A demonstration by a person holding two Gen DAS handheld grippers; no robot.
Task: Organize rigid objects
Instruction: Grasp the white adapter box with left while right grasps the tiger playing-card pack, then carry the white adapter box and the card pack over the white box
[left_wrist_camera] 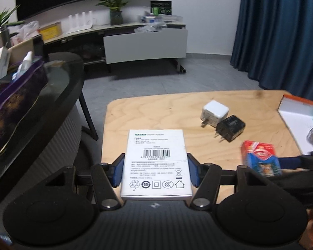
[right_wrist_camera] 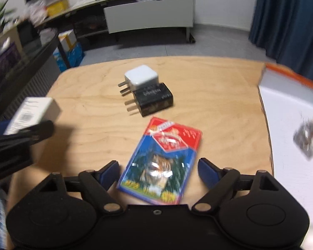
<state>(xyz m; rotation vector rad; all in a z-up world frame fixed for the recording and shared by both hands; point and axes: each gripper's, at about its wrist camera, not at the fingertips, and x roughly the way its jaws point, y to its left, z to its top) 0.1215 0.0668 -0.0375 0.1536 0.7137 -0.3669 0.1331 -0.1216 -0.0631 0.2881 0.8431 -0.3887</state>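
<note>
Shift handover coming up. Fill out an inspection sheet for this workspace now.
Surface: wooden table, bare around the items.
Job's things: white adapter box; white charger touching black charger; card pack; orange-rimmed tray at the right edge.
Clutter: blurred items in the tray.
Grippers: left gripper shut on the box; right gripper open around the card pack.
Cables: nothing seen.
Surroundings: TV stand, blue curtain, potted plant.

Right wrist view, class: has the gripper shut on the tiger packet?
No: the right gripper flanks the tiger packet, gaps showing both sides.
</note>
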